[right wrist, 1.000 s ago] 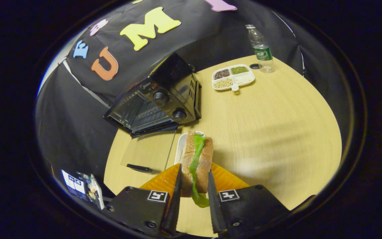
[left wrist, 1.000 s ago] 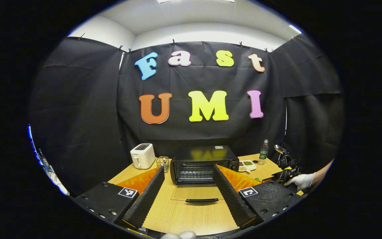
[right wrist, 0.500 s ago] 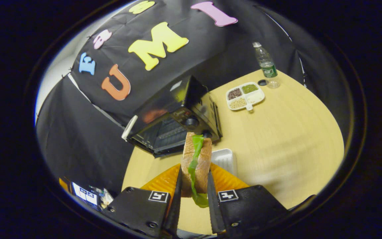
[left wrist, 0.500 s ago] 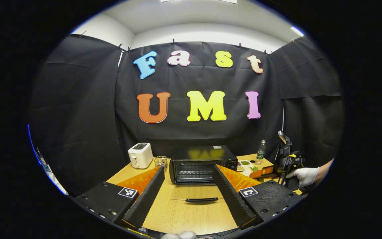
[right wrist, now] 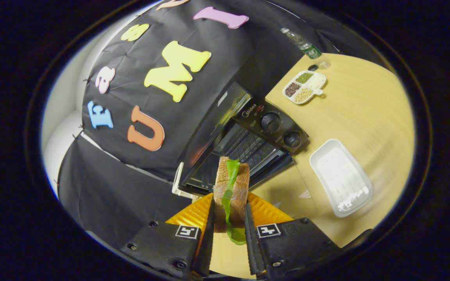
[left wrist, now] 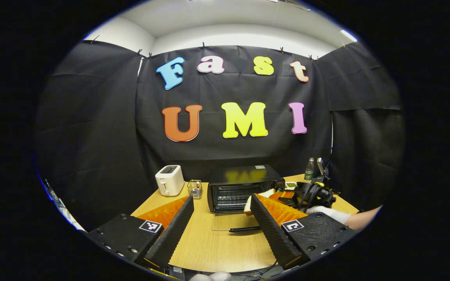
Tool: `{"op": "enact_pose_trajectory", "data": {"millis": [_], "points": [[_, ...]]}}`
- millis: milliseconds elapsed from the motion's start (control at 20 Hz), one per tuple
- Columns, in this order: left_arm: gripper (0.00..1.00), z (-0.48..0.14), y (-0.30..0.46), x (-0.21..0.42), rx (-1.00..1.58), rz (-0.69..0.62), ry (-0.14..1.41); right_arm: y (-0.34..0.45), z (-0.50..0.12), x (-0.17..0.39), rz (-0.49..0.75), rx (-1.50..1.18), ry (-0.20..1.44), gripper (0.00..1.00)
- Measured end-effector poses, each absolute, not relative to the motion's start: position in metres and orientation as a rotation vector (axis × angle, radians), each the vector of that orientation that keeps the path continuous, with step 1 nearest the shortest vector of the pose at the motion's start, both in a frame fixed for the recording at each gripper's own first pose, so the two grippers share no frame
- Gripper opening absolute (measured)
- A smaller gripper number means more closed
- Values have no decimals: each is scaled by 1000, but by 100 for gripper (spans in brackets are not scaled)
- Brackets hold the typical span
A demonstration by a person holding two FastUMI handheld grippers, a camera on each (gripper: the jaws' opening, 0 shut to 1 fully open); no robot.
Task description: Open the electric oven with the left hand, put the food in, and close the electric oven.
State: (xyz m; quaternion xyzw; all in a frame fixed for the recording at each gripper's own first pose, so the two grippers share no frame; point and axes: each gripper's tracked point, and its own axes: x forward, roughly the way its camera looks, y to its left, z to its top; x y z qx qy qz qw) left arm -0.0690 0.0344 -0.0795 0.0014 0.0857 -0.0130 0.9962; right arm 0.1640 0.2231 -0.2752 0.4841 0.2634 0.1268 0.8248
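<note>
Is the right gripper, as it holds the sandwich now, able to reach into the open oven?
Probably yes. The right gripper is shut on the sandwich just before the oven. The oven door lies flat on the table, and nothing stands between.

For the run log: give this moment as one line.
oven: door open | right gripper: shut on sandwich, at oven mouth | left gripper: open, idle

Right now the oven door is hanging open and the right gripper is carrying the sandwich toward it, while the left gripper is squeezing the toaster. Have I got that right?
Not quite: the left gripper holds nothing. In the left gripper view its fingers stand wide apart, and the toaster sits far off on the table. The rest is right: the oven door is open and the right gripper is clamped on the sandwich.
</note>
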Motion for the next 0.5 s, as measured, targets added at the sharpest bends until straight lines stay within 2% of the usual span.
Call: {"op": "enact_pose_trajectory", "data": {"millis": [100,150,200,500], "points": [[95,-82,36,-72,2,-30,184,241,-282,178,244,1069,533,35],[95,-84,37,-73,1,-33,193,252,-283,183,243,1094,518,40],[95,-86,38,-73,1,-35,201,264,-287,192,245,1109,513,36],[95,-96,46,-71,2,-33,231,286,-307,252,155,1167,442,35]]}}
